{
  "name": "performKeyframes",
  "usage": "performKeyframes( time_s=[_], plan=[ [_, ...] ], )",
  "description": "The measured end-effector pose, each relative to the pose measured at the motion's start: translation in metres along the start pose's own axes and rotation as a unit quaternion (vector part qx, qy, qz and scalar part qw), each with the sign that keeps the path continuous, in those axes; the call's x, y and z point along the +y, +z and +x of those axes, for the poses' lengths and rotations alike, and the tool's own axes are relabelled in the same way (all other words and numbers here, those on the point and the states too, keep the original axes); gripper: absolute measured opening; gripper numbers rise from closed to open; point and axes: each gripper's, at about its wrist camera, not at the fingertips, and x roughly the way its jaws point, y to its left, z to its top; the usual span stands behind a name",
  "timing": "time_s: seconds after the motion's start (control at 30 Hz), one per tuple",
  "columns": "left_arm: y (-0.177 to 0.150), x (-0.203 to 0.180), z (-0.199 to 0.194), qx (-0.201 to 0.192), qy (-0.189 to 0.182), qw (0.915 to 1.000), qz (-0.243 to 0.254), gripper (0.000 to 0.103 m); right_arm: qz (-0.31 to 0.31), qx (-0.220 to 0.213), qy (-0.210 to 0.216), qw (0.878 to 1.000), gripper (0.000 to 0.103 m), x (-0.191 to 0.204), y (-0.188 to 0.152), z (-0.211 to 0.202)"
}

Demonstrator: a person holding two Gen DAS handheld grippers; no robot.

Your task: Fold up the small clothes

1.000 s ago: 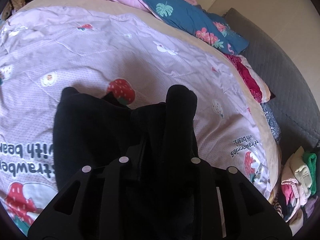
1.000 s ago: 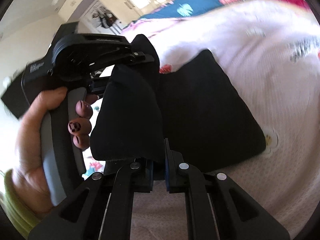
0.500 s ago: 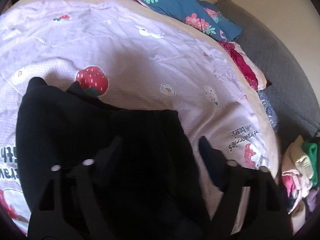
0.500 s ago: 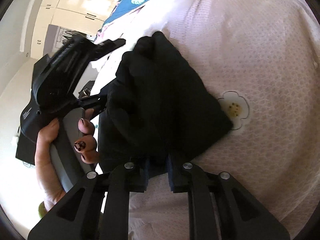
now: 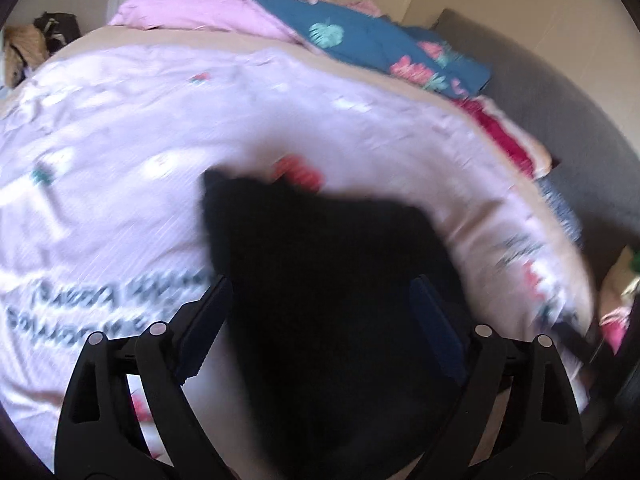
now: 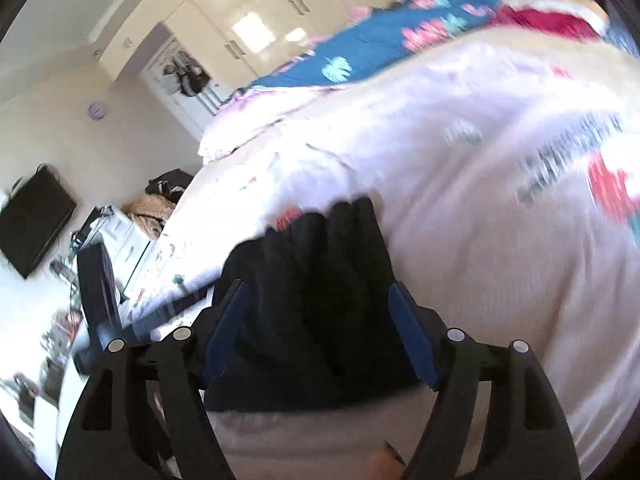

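A small black garment (image 5: 328,280) lies folded on the pale pink strawberry-print quilt (image 5: 160,140). In the left wrist view my left gripper (image 5: 320,316) stands wide over it. Its jaws are opening, with the cloth under and between the fingers and the blue pads (image 5: 436,320) clear of it. In the right wrist view the same black garment (image 6: 320,264) bunches between the fingers of my right gripper (image 6: 318,320). These jaws are opening too, and the pads (image 6: 408,328) do not press on the cloth. Both views are blurred by motion.
A blue floral cover (image 5: 380,44) and a pink blanket (image 5: 200,12) lie at the head of the bed. Loose clothes (image 5: 616,316) are piled off the bed's right edge beside a grey upholstered piece (image 5: 560,100). White wardrobes (image 6: 280,12) and a cluttered floor (image 6: 48,340) lie to the left.
Both grippers held the black garment a second ago and have let it go and opened. The left one opened first. The garment now lies on the quilt; the right gripper has risen.
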Motion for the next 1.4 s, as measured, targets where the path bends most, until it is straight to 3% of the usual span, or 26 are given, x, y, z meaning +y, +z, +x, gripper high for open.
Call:
performKeyframes(
  time_s=[0.1, 0.17, 0.27, 0.37, 0.43, 0.53, 0.57, 0.6, 0.67, 0.83, 1.17, 1.33, 1.4],
  plan=[
    [-0.017, 0.009, 0.007, 0.010, 0.013, 0.9998, 0.008, 0.083, -0.005, 0.038, 0.001, 0.999, 0.071, 0.000, 0.024, 0.036],
    [-0.019, 0.009, 0.012, 0.022, 0.007, 0.9996, 0.015, 0.083, -0.009, 0.070, -0.022, 0.997, 0.070, -0.004, 0.033, 0.059],
    [-0.022, 0.002, 0.012, 0.017, 0.014, 0.9988, 0.043, 0.083, -0.031, 0.098, -0.058, 0.993, 0.071, -0.007, 0.037, 0.089],
    [-0.024, 0.002, 0.009, 0.013, 0.014, 0.9984, 0.053, 0.083, -0.052, 0.119, -0.068, 0.989, 0.068, -0.001, 0.035, 0.111],
    [-0.024, 0.004, 0.011, 0.015, 0.010, 0.9988, 0.045, 0.083, -0.079, 0.123, -0.078, 0.986, 0.060, 0.004, 0.033, 0.120],
    [-0.024, 0.003, 0.011, 0.013, 0.012, 0.9986, 0.050, 0.083, -0.115, 0.130, -0.082, 0.981, 0.038, 0.013, 0.029, 0.130],
    [-0.025, 0.002, 0.011, 0.013, 0.011, 0.9987, 0.049, 0.083, -0.130, 0.130, -0.080, 0.980, 0.022, 0.016, 0.026, 0.131],
    [-0.025, 0.001, 0.010, 0.011, 0.008, 0.9987, 0.048, 0.083, -0.149, 0.124, -0.075, 0.978, 0.014, 0.020, 0.022, 0.131],
    [-0.025, 0.000, 0.006, 0.010, 0.006, 0.9988, 0.049, 0.083, -0.195, 0.102, -0.076, 0.973, 0.012, 0.032, 0.021, 0.134],
    [-0.026, 0.000, -0.002, 0.007, -0.026, 0.9991, 0.034, 0.084, -0.194, 0.059, -0.059, 0.977, 0.011, 0.030, 0.044, 0.110],
    [-0.035, -0.011, 0.003, 0.019, -0.036, 0.9983, 0.042, 0.084, -0.152, 0.095, -0.078, 0.981, 0.012, -0.023, 0.042, 0.139],
    [-0.036, -0.012, 0.005, 0.021, -0.035, 0.9984, 0.038, 0.086, -0.162, 0.091, -0.102, 0.977, 0.021, -0.021, 0.036, 0.141],
    [-0.036, -0.012, 0.004, 0.021, -0.035, 0.9985, 0.037, 0.086, -0.160, 0.088, -0.110, 0.977, 0.032, -0.022, 0.035, 0.140]
  ],
)
